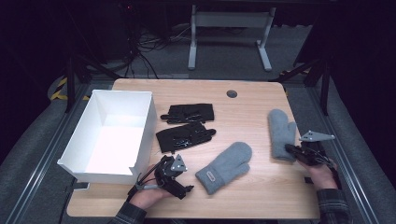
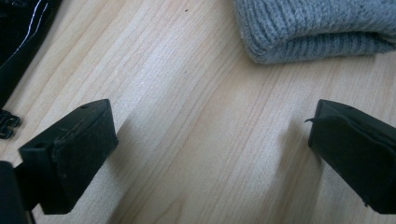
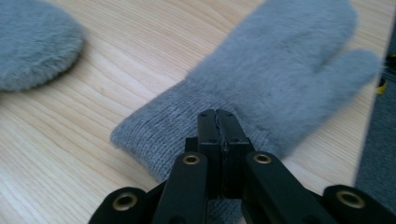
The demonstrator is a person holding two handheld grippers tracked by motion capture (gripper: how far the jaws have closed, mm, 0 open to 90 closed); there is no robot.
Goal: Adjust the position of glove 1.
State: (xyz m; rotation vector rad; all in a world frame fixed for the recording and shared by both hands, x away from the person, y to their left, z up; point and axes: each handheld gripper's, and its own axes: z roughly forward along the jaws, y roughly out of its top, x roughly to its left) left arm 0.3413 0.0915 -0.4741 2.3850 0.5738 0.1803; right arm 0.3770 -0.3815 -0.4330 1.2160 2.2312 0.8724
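Grey mitten (image 3: 280, 79) lies right under the right gripper (image 3: 218, 116), whose jaws are squeezed tight on its cuff. Left gripper (image 2: 210, 140) is wide apart above bare tabletop (image 2: 196, 112), the other mitten (image 2: 313, 28) just ahead.

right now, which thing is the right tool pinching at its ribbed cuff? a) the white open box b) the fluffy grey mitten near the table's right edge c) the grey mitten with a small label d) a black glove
b: the right tool has its jaws closed together on the ribbed cuff of the fluffy grey mitten lying by the right edge of the wooden table.
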